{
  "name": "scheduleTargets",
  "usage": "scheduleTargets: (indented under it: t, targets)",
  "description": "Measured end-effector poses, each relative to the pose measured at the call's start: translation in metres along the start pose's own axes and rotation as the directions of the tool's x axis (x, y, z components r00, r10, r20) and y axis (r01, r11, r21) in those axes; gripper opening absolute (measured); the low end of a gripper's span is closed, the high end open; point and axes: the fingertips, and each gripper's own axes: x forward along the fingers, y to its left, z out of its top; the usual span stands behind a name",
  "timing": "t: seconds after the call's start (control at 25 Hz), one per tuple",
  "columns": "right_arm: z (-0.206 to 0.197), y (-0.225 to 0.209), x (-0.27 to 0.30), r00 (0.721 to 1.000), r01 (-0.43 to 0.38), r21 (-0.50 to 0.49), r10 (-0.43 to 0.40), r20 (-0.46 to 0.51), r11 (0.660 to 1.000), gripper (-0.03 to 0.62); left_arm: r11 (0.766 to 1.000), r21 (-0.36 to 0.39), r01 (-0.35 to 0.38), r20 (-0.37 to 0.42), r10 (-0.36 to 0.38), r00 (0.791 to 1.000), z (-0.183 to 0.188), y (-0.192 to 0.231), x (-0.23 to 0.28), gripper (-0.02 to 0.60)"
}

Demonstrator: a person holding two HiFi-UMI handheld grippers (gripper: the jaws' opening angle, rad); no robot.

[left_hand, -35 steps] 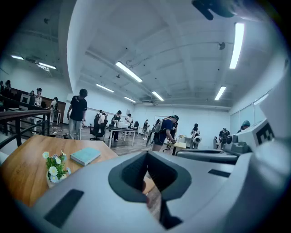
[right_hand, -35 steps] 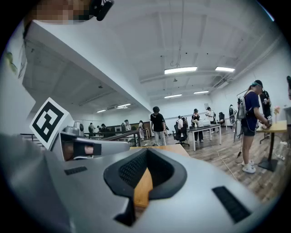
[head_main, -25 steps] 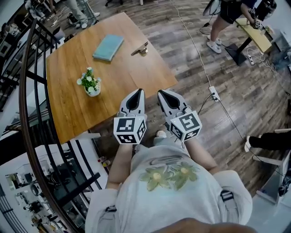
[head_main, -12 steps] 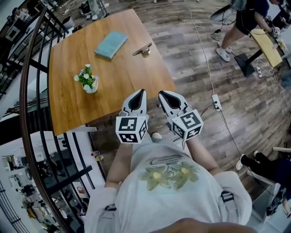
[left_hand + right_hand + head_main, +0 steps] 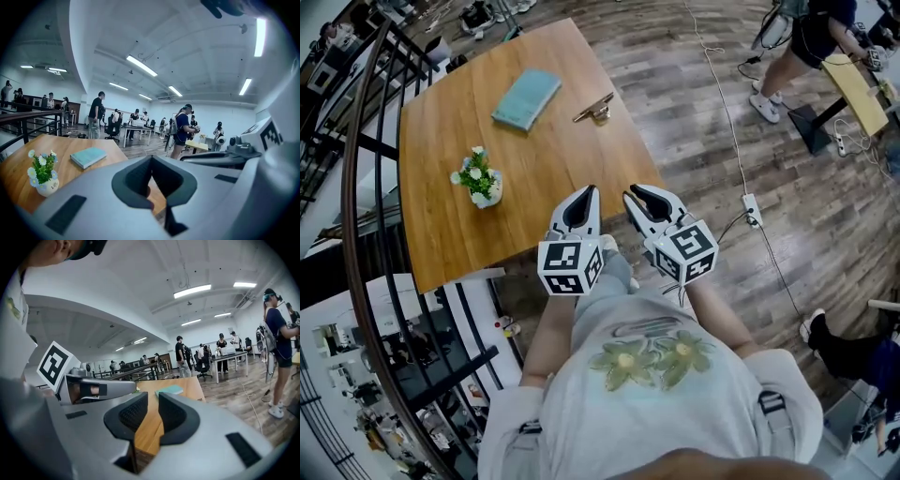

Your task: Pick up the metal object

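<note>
Left gripper (image 5: 591,189) has its jaws pressed together on nothing. Right gripper (image 5: 634,192) is opening, with a narrow slit between the pads and nothing in it. Both hang off the near edge of the wooden table (image 5: 553,178), well apart from the target. The metal object (image 5: 594,110) lies flat up at twelve o'clock, near the table's right edge, with a teal book (image 5: 526,97) at its nine o'clock. It's small and shiny, a slim bar running from a rounder lump. Likely rigid, dense for its size, slick on the pads, not fragile. Best bet: pinch across the thicker rounded end, jaws square, so it can't squirt out.
</note>
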Motion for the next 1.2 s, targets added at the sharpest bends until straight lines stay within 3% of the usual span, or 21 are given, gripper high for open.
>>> scheduleTargets:
  t: [0.52, 0.92, 1.2]
  targets:
    - [0.028, -0.051, 0.101, 0.998, 0.019, -0.047, -0.022, -0.061, 0.999, 0.181, 0.998, -0.042, -0.036, -0.008, 0.036, 0.999, 0.028, 0.083, 0.066, 0.012]
    - [0.027, -0.08, 0.159, 0.991, 0.075, -0.066, -0.082, -0.109, 0.995, 0.215, 0.999, -0.033, -0.027, -0.018, 0.026, 0.999, 0.033, 0.134, 0.105, 0.012]
    - [0.016, -0.099, 0.182, 0.982, 0.101, -0.096, -0.115, -0.151, 0.99, 0.245, 0.997, -0.07, -0.016, -0.033, 0.014, 0.999, 0.023, 0.154, 0.121, 0.012]
